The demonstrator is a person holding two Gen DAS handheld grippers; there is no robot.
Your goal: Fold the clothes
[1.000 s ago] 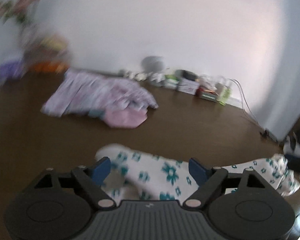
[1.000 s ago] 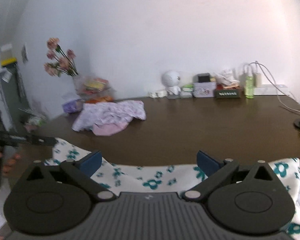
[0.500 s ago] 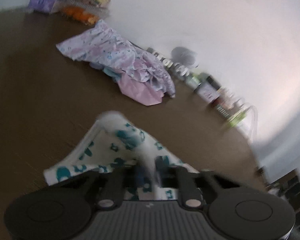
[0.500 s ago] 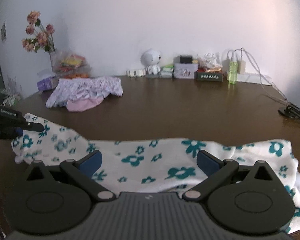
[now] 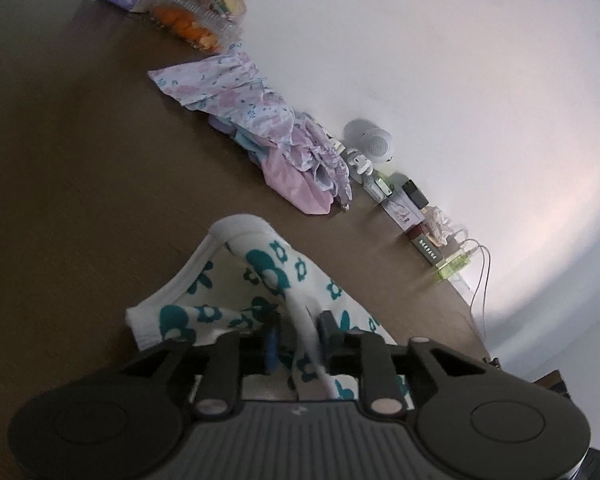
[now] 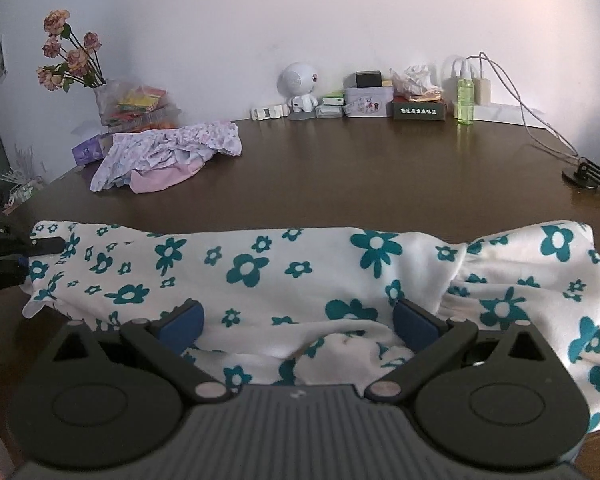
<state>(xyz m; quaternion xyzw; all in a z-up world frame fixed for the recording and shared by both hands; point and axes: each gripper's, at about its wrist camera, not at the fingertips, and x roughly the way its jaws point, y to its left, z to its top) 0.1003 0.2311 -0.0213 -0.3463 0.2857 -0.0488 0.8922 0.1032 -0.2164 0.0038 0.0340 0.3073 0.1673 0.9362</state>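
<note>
Floral garment (image 6: 260, 268) lies on table (image 6: 380, 184), fold between opening left claw (image 5: 298, 344).

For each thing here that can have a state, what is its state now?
Left gripper: jaws opening, a fold of the flowered garment between them.
Right gripper: open, above the cloth.
Flowered garment: spread across the table, not folded.
Pile of clothes: crumpled, unfolded.
Green bottle: upright.
</note>
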